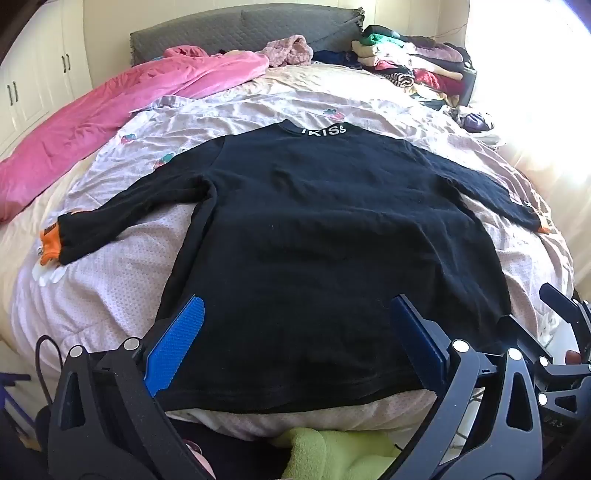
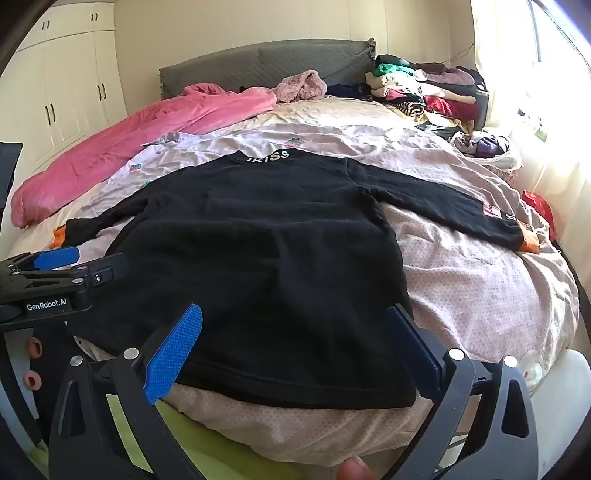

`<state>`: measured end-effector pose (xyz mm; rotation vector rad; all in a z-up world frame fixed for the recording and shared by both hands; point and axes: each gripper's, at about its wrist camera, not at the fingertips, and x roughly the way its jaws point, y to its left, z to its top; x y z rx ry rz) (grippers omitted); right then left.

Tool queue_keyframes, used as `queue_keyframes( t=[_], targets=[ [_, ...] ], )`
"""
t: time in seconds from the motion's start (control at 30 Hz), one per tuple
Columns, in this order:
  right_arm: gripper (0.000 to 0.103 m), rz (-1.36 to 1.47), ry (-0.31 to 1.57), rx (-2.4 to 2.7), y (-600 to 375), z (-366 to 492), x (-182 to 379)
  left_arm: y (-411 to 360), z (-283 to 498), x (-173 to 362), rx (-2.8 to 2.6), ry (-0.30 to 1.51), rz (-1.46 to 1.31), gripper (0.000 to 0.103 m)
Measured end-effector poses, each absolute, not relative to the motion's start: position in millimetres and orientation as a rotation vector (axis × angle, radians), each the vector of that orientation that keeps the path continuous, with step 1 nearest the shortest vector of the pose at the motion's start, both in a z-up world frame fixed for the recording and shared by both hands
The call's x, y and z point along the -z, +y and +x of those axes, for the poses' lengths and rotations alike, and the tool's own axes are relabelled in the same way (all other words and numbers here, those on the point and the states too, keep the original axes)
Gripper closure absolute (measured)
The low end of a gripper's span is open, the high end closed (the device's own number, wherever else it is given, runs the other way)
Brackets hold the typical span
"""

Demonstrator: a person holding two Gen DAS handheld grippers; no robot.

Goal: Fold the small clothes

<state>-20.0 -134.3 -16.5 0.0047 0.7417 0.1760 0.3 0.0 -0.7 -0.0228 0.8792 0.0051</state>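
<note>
A small black long-sleeved top with white collar lettering and orange cuffs lies flat on the bed, sleeves spread; it also shows in the right wrist view. My left gripper is open, its blue pads hovering over the hem near the bed's front edge. My right gripper is open over the hem's right part. The left gripper appears at the left of the right wrist view. Nothing is held.
A pink blanket lies along the bed's left side. A pile of clothes sits at the far right by the grey headboard. A lime-green cloth lies below the bed's front edge. White wardrobes stand left.
</note>
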Motion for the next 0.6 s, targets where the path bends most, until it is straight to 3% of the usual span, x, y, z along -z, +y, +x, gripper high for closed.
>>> queue_keyframes(
  t=[0.6],
  targets=[
    [0.004, -0.005, 0.729, -0.179, -130.0, -19.8, 12.2, 1.6, -0.6, -1.9, -0.010, 0.860, -0.025, 0.009]
  ],
)
